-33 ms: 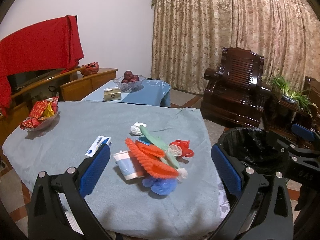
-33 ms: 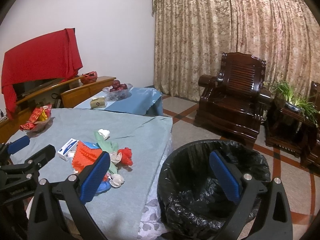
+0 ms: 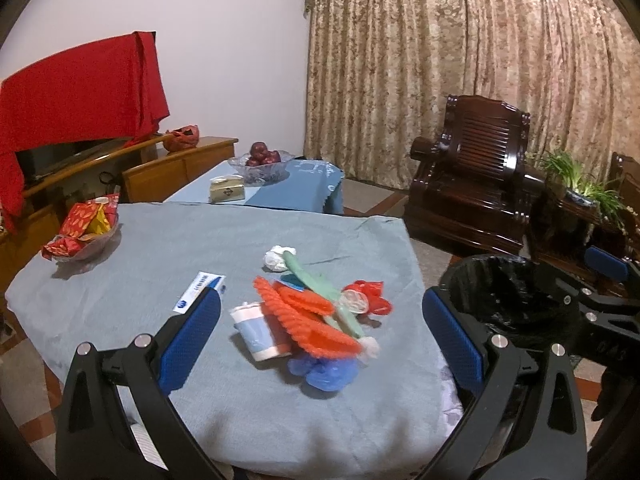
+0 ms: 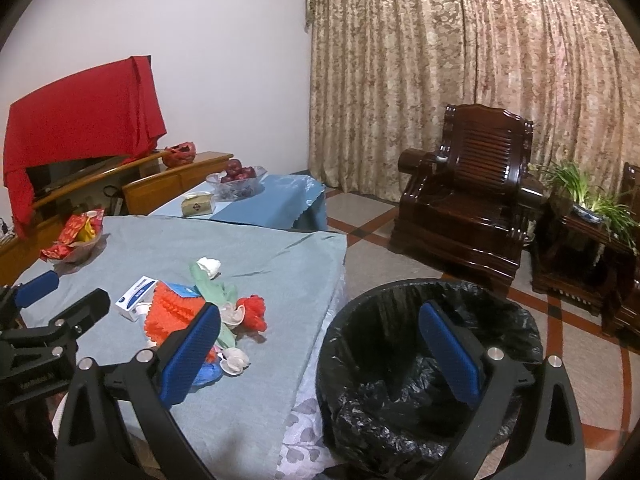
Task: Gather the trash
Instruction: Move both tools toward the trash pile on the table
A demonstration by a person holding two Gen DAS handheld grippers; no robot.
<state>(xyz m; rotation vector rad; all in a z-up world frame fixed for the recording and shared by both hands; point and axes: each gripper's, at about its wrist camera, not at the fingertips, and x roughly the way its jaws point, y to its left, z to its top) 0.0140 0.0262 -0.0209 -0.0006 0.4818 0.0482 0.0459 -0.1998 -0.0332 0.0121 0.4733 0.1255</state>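
Trash: heaped near the table's front right corner; bin on the floor just beside it.
Left view: left gripper hangs over the near edge, jaws wide open, empty. Cup on its side, light, crushable; take it across the wall.
Orange netting: judged soft, springy; pinch 1 edge.
Right view: right gripper jaws wide apart, empty, over the bin rim. Shells look brittle.

So the trash pile sits on the desk near its right edge, bin on the floor just right of it. Snack bowl far left, armchair behind the bin.
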